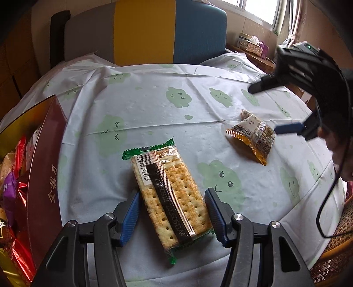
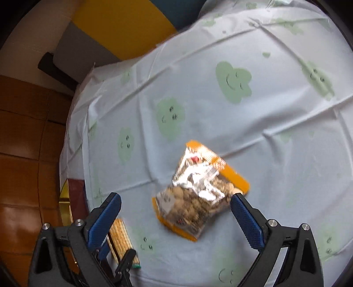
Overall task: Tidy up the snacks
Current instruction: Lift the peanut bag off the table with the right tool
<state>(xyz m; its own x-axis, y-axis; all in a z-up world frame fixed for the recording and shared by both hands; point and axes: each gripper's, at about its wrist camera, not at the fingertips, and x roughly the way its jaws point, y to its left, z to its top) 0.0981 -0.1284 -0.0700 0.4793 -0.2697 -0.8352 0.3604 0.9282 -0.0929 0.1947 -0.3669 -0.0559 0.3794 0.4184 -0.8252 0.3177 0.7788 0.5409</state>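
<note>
Left: open snack box on the surface. Right of the box, the cracker pack lies flat between the wide-spread fingers of the left gripper. Farther right of the box, the orange snack bag lies under the wide-open right gripper.

Window daylight, fisheye edges, right view blurred

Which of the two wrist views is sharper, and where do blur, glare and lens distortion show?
Left wrist view: sharp, the cracker packet barcode is readable; bright window washed out; fisheye bends the table edge. Right wrist view: motion-blurred, the orange snack bag smeared with glare on its clear film; dark vignette in the corners.
</note>
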